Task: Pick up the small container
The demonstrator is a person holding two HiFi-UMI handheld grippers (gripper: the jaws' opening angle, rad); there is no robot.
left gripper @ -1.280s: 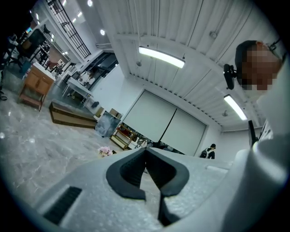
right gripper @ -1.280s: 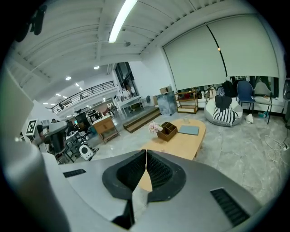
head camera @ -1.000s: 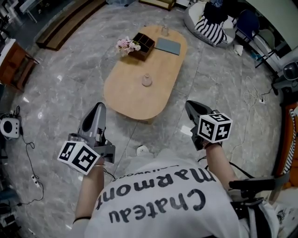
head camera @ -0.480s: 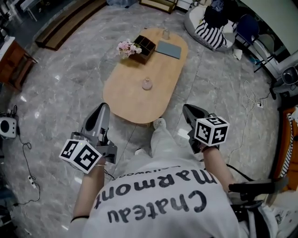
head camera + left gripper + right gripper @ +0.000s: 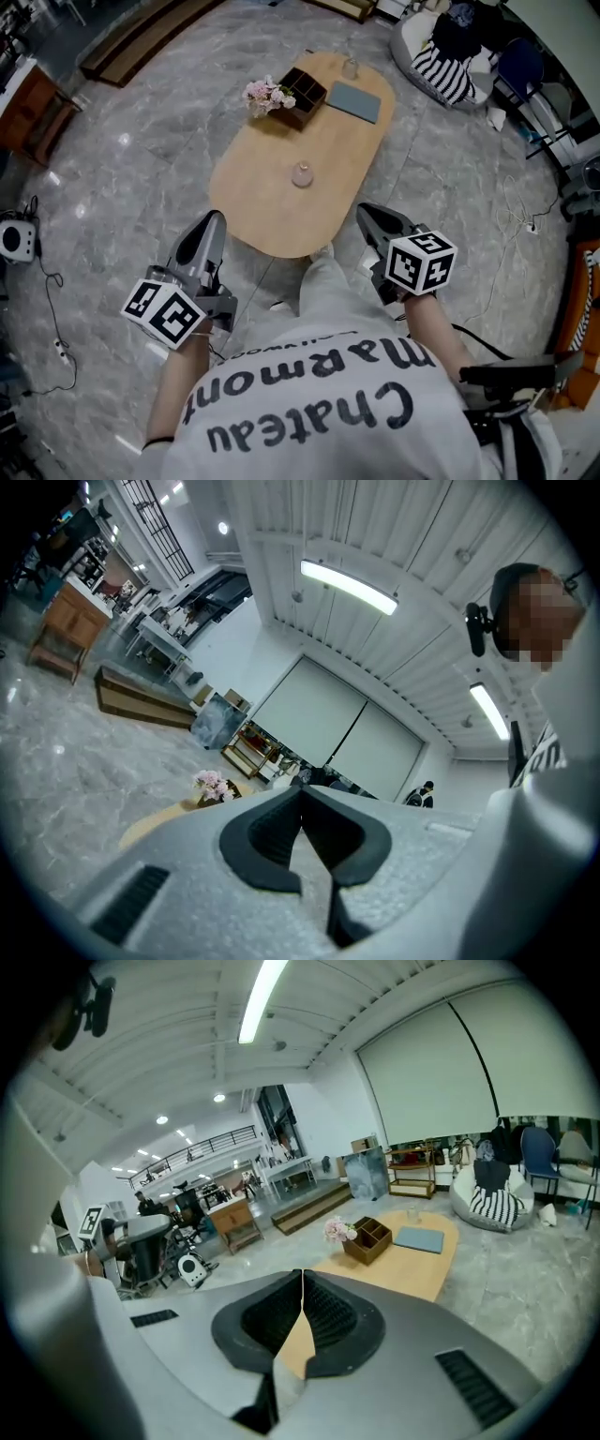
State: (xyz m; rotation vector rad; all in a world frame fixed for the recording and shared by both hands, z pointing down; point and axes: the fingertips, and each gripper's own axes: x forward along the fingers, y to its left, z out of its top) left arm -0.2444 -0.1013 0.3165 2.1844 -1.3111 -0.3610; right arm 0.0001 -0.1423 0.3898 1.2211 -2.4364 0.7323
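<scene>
A small clear glass container (image 5: 302, 174) stands in the middle of the oval wooden table (image 5: 281, 216), and a second small glass (image 5: 350, 67) stands at the table's far end. My left gripper (image 5: 214, 217) hovers over the floor just short of the table's near left edge, jaws shut and empty. My right gripper (image 5: 360, 210) is at the near right edge, also shut with nothing in it. In the right gripper view the closed gripper (image 5: 302, 1275) points at the table (image 5: 412, 1269) and hides the middle container. In the left gripper view the shut gripper (image 5: 302, 789) points above the table (image 5: 155, 822).
At the far end of the table are pink flowers (image 5: 265, 93), a brown compartment box (image 5: 302, 90) and a grey-blue pad (image 5: 356, 101). The person's leg and shoe (image 5: 321, 253) are at the near table edge. A beanbag with a striped cushion (image 5: 448, 52) and cables lie right; a white device (image 5: 17, 240) sits left.
The person has stepped toward the table, one leg coming forward. Both grippers have moved closer to the table's near edge and stayed shut.
</scene>
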